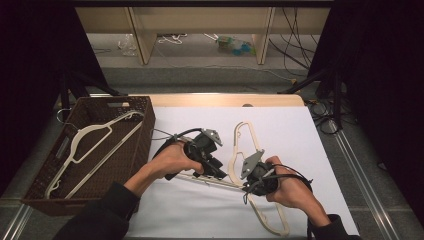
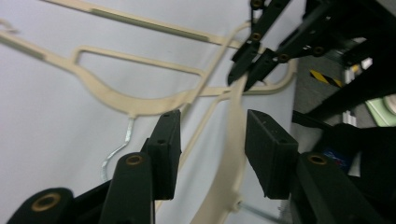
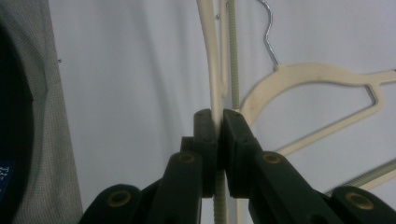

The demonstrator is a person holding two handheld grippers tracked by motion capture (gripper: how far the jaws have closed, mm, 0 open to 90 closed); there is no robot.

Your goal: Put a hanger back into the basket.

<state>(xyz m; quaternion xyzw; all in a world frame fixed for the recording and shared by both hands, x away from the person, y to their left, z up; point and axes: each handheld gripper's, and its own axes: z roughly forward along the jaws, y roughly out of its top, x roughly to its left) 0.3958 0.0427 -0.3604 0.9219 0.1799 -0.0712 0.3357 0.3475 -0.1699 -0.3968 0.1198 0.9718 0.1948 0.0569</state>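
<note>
we pinch one cream hanger [image 3: 214, 70] in the right gripper [image 3: 219, 122] (left gripper [image 2: 212, 135] released); next, lift toward the basket [image 1: 145, 131] at nine o'clock.

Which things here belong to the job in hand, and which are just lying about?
In the job:
- right hand-held gripper, clamped on a cream hanger
- left hand-held gripper, jaws apart around a hanger arm
- second cream hanger
- brown basket with one hanger inside

Lying about:
- cables
- litter under the shelf

The hanger [image 1: 243, 150] on the table is partly covered by both hands and grippers.
</note>
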